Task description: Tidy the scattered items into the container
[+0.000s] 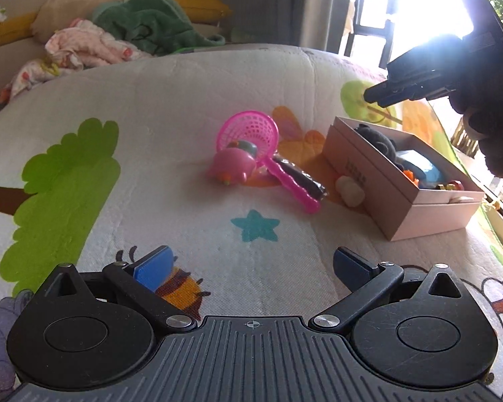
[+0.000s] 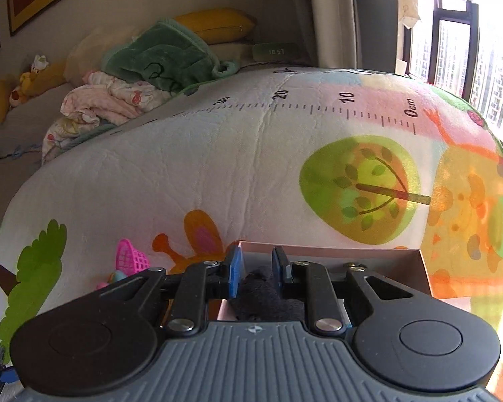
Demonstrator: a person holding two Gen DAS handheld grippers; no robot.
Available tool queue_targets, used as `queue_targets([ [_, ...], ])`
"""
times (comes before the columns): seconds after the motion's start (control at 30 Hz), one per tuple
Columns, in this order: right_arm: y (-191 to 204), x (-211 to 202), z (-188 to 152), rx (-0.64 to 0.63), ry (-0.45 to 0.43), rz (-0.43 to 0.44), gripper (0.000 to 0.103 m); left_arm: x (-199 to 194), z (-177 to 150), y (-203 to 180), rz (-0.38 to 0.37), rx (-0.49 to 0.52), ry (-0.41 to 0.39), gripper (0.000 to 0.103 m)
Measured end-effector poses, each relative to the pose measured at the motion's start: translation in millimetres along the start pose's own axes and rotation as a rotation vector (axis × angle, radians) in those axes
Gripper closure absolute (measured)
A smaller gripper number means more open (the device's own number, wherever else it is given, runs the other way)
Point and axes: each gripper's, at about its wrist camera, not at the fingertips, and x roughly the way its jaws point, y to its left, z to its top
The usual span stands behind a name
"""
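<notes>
1. On the printed play mat (image 1: 184, 107) my left gripper (image 1: 251, 268) hovers low with its blue pads spread wide and nothing between them, pointed at a small heap of toys.
2. At the middle of that heap lies a pink toy net (image 1: 251, 134), its basket tipped up and its handle running toward me and to the right.
3. Against the net's rim sits a pink toy (image 1: 229, 167) with a teal part on top; I cannot make out what it is.
4. Under the net handle a dark wrapped packet (image 1: 301, 177) lies flat on the mat.
5. Right of the heap stands the pink cardboard box (image 1: 402, 214), open-topped, with a pale rounded object (image 1: 350, 189) touching its near wall.
6. Inside the box I see a dark plush toy (image 1: 382, 140) at the far end, then something blue (image 1: 419, 167) and some small orange pieces toward the near end.
7. From the right wrist view, my right gripper (image 2: 256, 268) is over the box (image 2: 385, 254) with the dark plush (image 2: 261, 294) between its blue pads; the pads are narrowed around it and appear to pinch it, though the contact itself is partly hidden.
8. Seen from the left wrist, the right gripper (image 1: 382, 95) hangs above the box's far end.
9. Behind the mat, a pile of clothes (image 1: 94, 43) and a green towel (image 1: 154, 23) rest against yellow cushions (image 1: 198, 5).
</notes>
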Motion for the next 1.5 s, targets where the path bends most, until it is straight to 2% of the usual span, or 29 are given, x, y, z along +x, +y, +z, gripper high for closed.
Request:
queue_targets([
  [0.13,62.3,22.8,-17.2,-0.126,0.105,0.089,0.083,-2.6,-7.2,7.9,0.018,-0.023,0.001,0.000],
  [0.2,87.6,41.7,-27.3,-0.169,0.149,0.066,0.083,-3.4,-10.7,10.9,0.018,-0.039,0.005,0.000],
  [0.3,105.8,68.3,-36.8,-0.163,0.197,0.034,0.083,-7.0,-17.2,11.7,0.004,-0.040,0.009,0.000],
  [0.33,108.0,75.1,-39.5,-0.156,0.206,0.025,0.079,-7.5,-19.1,11.8,0.001,-0.040,0.013,0.000],
  [0.37,109.3,80.6,-41.2,-0.146,0.218,0.023,0.065,-8.3,-20.2,12.1,-0.002,-0.042,0.014,0.000],
  [0.4,106.8,83.0,-46.3,-0.121,0.220,0.039,0.055,-9.9,-20.8,12.8,-0.007,-0.047,0.012,0.000],
  [0.43,107.3,86.3,-49.8,-0.111,0.238,0.044,0.055,-11.5,-21.4,13.4,-0.009,-0.050,0.009,0.000],
  [0.47,109.2,88.5,-54.1,-0.115,0.252,0.035,0.060,-13.1,-21.6,13.9,-0.009,-0.051,0.007,0.000],
  [0.5,112.0,87.8,-59.4,-0.139,0.260,0.032,0.072,-14.6,-21.9,14.2,-0.008,-0.051,0.006,0.000],
  [0.57,116.5,76.4,-69.6,-0.192,0.239,0.043,0.075,-17.3,-23.1,14.8,-0.006,-0.049,0.006,0.000],
  [0.93,84.3,-36.5,-125.3,-0.147,0.240,0.197,0.075,-26.3,-25.3,9.5,-0.017,-0.048,0.029,0.000],
  [0.97,81.5,-48.1,-134.6,-0.157,0.245,0.217,0.073,-26.2,-24.8,7.9,-0.020,-0.052,0.034,0.000],
  [1.03,80.1,-67.9,-151.1,-0.197,0.232,0.260,0.061,-26.3,-23.9,3.9,-0.033,-0.058,0.041,0.000],
  [1.07,80.3,-78.0,-159.9,-0.221,0.219,0.267,0.052,-26.0,-23.3,1.5,-0.037,-0.060,0.045,0.000],
  [1.1,79.1,-86.1,-167.1,-0.240,0.205,0.267,0.049,-25.5,-22.7,-1.6,-0.039,-0.060,0.048,0.000],
  [1.17,74.5,-96.7,-178.6,-0.252,0.185,0.251,0.049,-25.6,-20.8,-8.7,-0.043,-0.050,0.051,0.000],
  [1.3,56.5,-101.0,-190.6,-0.190,0.145,0.195,0.047,-28.6,-14.5,-30.6,-0.059,0.020,0.038,0.000],
  [1.4,49.0,-98.0,-199.2,-0.170,0.128,0.182,0.045,-31.1,-9.2,-44.2,-0.041,0.061,0.014,0.000],
  [1.43,48.9,-96.6,-201.4,-0.161,0.125,0.191,0.044,-31.2,-7.5,-46.8,-0.035,0.063,0.011,0.000],
  [1.5,52.2,-95.7,-205.4,-0.166,0.113,0.218,0.034,-30.6,-5.5,-50.7,-0.031,0.063,0.017,0.000],
])
